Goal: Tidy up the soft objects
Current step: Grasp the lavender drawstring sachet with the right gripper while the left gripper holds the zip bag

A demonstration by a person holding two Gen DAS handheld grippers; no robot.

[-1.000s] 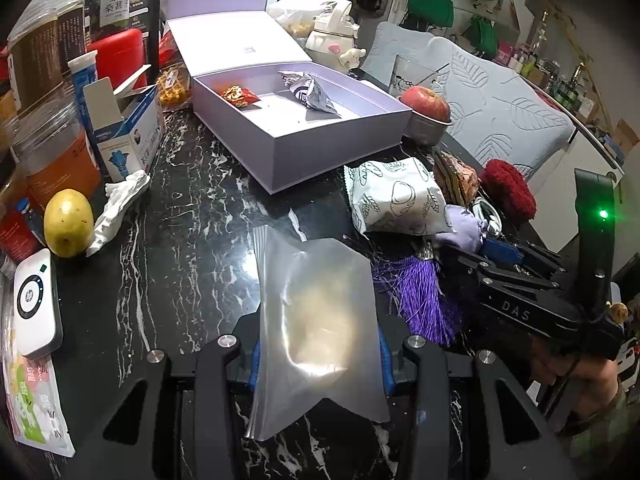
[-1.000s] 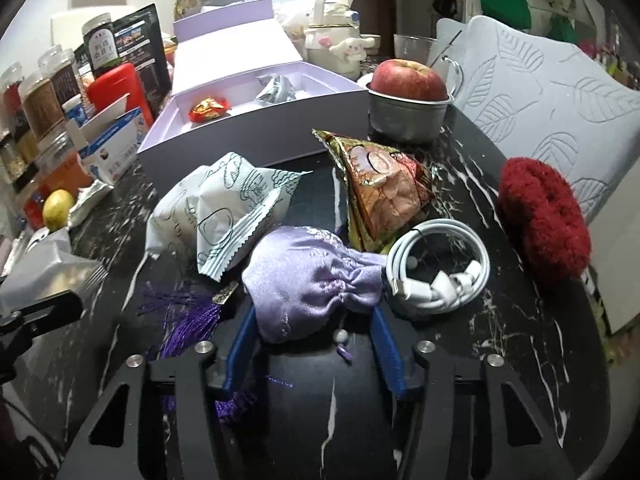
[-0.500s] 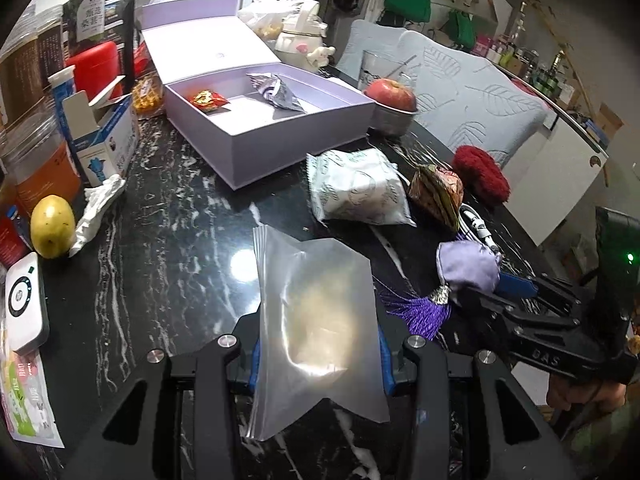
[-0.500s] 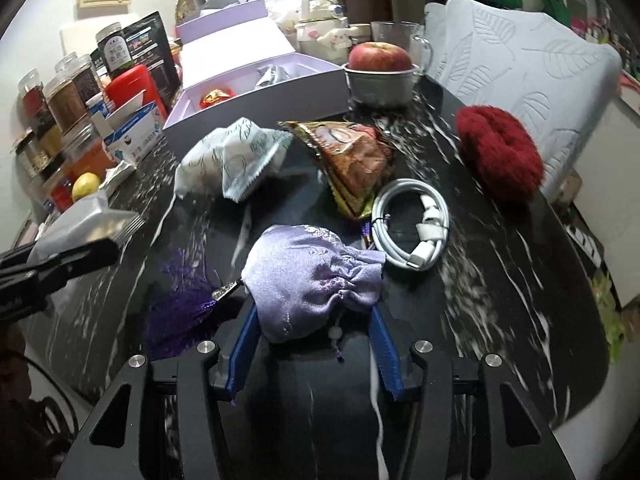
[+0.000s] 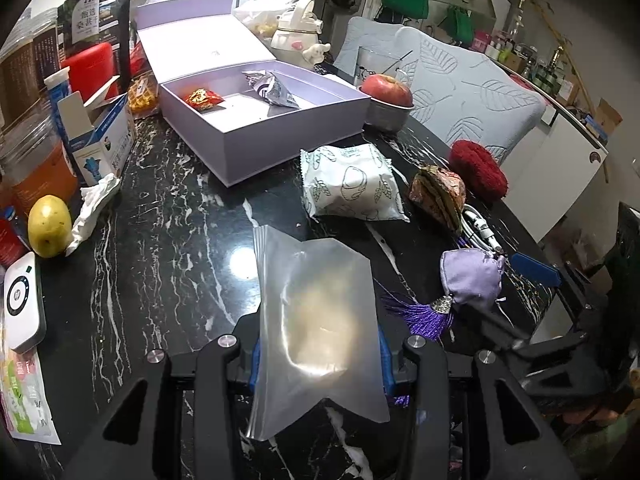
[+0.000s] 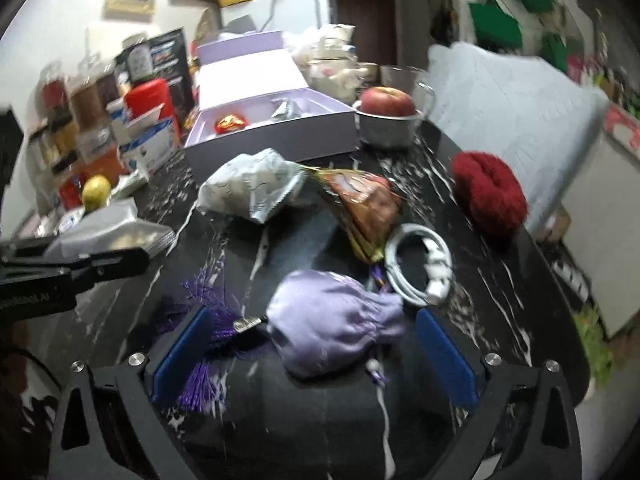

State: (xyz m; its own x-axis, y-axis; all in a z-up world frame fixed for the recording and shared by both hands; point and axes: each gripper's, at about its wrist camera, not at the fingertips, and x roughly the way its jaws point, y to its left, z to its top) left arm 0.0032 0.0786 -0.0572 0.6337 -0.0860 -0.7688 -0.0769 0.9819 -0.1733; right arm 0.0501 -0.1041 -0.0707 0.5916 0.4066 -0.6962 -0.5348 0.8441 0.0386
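My left gripper (image 5: 318, 360) is shut on a clear plastic zip bag (image 5: 316, 312) with something pale inside, held over the black marble table (image 5: 168, 264). My right gripper (image 6: 316, 354) has its jaws opening wide. A lilac satin pouch (image 6: 332, 320) with a purple tassel (image 6: 208, 332) lies between the blue pads (image 6: 448, 356), which do not press on it. The left wrist view shows that pouch (image 5: 472, 280) at the right beside a blue pad (image 5: 534, 269). An open lilac box (image 5: 264, 120) stands farther back with two small packets inside.
Beyond the pouch lie a white patterned packet (image 6: 256, 184), a brocade triangular pouch (image 6: 368, 204), a coiled white cable (image 6: 420, 264) and a red fluffy scrunchie (image 6: 490, 192). An apple in a metal bowl (image 6: 388, 120) stands by the box. Jars, cartons and a yellow fruit (image 5: 50, 226) crowd the left edge.
The right gripper's jaws have spread wide and let go of the lilac pouch, which now lies loose between them. The left gripper still holds the clear bag.
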